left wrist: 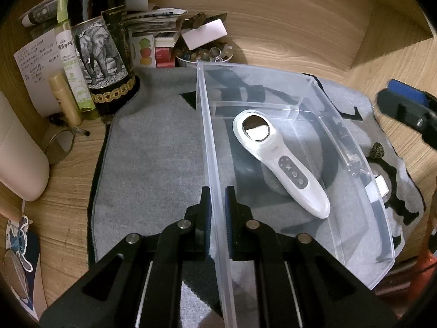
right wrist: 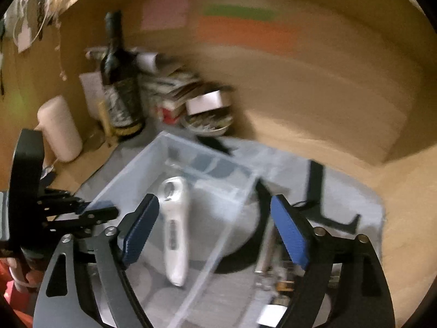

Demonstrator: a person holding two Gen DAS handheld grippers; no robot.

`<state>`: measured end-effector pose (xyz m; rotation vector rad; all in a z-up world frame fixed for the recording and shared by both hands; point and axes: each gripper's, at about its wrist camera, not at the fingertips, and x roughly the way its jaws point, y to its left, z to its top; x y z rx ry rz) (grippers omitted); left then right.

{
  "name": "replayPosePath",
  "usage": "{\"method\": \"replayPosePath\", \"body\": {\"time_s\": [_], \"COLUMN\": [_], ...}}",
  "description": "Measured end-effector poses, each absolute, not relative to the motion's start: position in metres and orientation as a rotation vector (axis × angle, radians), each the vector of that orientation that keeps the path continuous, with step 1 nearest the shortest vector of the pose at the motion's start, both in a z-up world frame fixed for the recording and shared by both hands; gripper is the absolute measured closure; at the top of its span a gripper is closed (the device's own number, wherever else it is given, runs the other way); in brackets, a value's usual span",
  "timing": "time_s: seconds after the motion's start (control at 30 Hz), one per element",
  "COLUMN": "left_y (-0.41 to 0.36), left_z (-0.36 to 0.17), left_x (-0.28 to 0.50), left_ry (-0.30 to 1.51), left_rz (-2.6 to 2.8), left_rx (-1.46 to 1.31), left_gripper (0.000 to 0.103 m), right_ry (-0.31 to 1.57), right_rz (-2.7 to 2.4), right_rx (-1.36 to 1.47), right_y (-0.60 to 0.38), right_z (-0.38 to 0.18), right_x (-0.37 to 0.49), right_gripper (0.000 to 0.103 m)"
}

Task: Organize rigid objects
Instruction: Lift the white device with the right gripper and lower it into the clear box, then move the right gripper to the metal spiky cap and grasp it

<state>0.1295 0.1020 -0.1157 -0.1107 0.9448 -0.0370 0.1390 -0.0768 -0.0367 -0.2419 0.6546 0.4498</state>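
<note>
Handheld white device [left wrist: 281,161] was seen lying flat on the floor of the clear plastic bin [left wrist: 363,207], head toward the far divider, handle toward the near end. The bin's left wall was pinched between the nearly closed jaws of the left gripper [left wrist: 217,213], evidently so the bin was steadied on the grey mat [left wrist: 153,147]. The right gripper [right wrist: 213,232] was held above the bin with its jaws spread wide and nothing between them, the device lying free below. That view was badly smeared. Small items beside the bin's right wall were left outside, presumably yet to be sorted.
</note>
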Motion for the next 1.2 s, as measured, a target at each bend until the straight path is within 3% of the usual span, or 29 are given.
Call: {"method": "replayPosePath", "body": {"time_s": [0.5, 0.87, 1.0, 1.07, 1.13, 1.2], "left_y": [0.100, 0.097, 0.096, 0.096, 0.096, 0.096], "left_z": [-0.117, -0.116, -0.116, -0.116, -0.116, -0.116], "left_x": [0.134, 0.134, 0.134, 0.133, 0.133, 0.133], "left_ry": [0.955, 0.961, 0.959, 0.959, 0.958, 0.958], "left_rz": [-0.016, 0.001, 0.005, 0.006, 0.007, 0.006], "left_rx": [-0.108, -0.096, -0.095, -0.095, -0.094, -0.096], "left_gripper": [0.094, 0.094, 0.094, 0.094, 0.094, 0.094], "right_ry": [0.799, 0.930, 0.984, 0.966, 0.963, 0.963], "right_rz": [0.110, 0.108, 0.130, 0.125, 0.132, 0.135], "right_rx": [-0.135, -0.068, -0.057, -0.063, -0.067, -0.068], "right_y": [-0.209, -0.238, -0.238, -0.237, -0.236, -0.235], "right_z": [-0.085, -0.131, -0.143, -0.142, -0.142, -0.143], "right_x": [0.176, 0.189, 0.192, 0.189, 0.189, 0.191], "right_gripper": [0.019, 0.022, 0.047, 0.049, 0.065, 0.070]}}
